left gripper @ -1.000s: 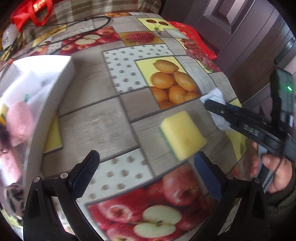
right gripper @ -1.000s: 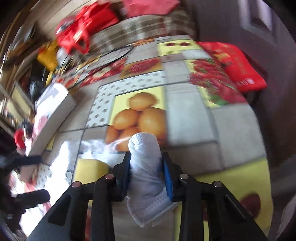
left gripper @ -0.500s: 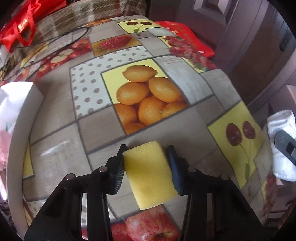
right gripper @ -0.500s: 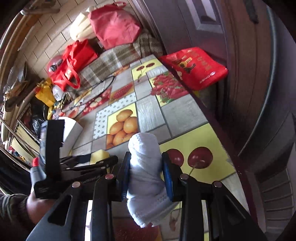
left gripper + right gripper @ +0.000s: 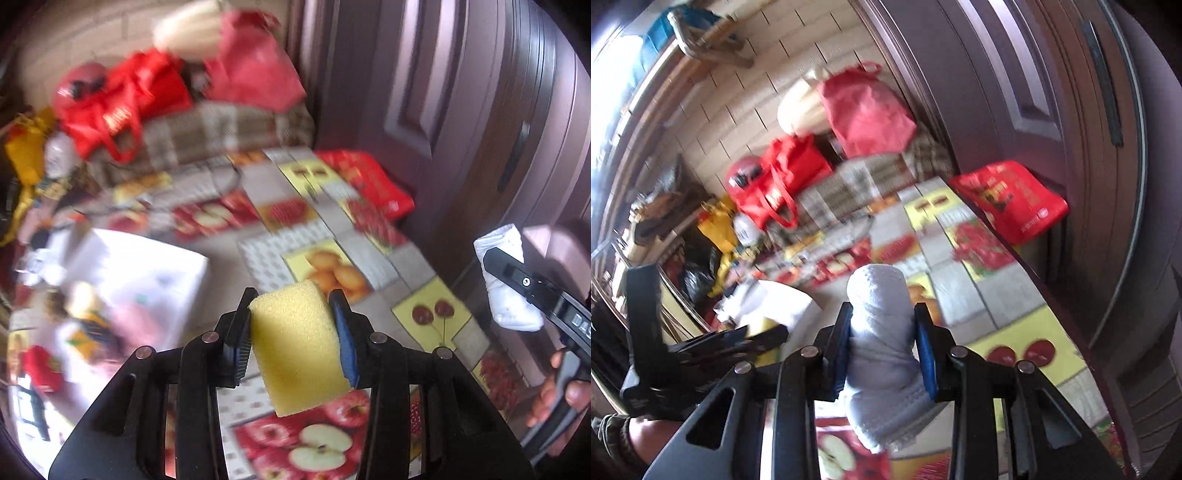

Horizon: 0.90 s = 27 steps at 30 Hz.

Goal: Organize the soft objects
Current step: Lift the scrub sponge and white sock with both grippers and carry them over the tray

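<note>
Left wrist view: my left gripper [image 5: 295, 325] pinches the yellow sponge [image 5: 297, 347] above the table [image 5: 406, 262]; my right gripper [image 5: 882, 339] clamps a white cloth [image 5: 882, 332]. I judge both are mid-carry; next, swing left over the white box [image 5: 147, 280] and release.

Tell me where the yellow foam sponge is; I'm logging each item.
The yellow foam sponge is clamped in the left hand-held gripper, raised above the fruit-print tablecloth, right of the white box.
</note>
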Tool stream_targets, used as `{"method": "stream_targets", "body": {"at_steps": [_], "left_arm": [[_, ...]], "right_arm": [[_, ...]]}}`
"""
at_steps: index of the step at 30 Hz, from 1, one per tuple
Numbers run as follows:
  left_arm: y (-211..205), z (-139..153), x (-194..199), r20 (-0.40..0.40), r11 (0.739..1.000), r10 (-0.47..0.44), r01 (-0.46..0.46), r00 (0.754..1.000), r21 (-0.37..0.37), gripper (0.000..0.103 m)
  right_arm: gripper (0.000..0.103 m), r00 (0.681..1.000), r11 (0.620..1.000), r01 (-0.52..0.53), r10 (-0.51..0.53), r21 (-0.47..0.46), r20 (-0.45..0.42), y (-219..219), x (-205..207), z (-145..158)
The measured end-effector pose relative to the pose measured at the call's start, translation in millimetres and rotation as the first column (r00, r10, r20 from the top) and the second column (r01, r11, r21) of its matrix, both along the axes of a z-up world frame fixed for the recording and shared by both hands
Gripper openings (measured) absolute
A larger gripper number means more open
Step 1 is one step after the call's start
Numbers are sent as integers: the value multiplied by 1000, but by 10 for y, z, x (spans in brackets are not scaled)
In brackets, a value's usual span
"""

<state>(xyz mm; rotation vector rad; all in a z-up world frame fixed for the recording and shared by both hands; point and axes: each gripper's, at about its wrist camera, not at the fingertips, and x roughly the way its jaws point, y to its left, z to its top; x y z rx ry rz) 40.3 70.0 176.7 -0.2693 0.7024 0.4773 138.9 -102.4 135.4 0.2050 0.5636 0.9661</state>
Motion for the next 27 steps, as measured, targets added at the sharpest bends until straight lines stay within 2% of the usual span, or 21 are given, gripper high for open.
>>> {"method": "stream_targets", "body": {"at_steps": [4, 7, 14, 19, 27], "left_arm": [[126, 412, -579, 84, 996, 64, -69, 994, 52, 39], [242, 564, -973, 131, 992, 100, -109, 986, 65, 39], [491, 763, -1652, 215, 983, 154, -171, 964, 63, 39], [623, 842, -1952, 255, 981, 166, -186, 953, 54, 39], [712, 911, -2084, 268, 984, 137, -162, 954, 75, 39]], "right_arm": [[31, 998, 995, -11, 5, 99, 61, 9, -232, 307], [31, 995, 989, -19, 6, 145, 95, 81, -408, 463], [31, 990, 990, -47, 28, 135, 137, 375, -844, 680], [32, 981, 989, -55, 28, 140, 191, 471, -1134, 835], [32, 976, 988, -38, 4, 149, 218, 544, -1348, 894]]}}
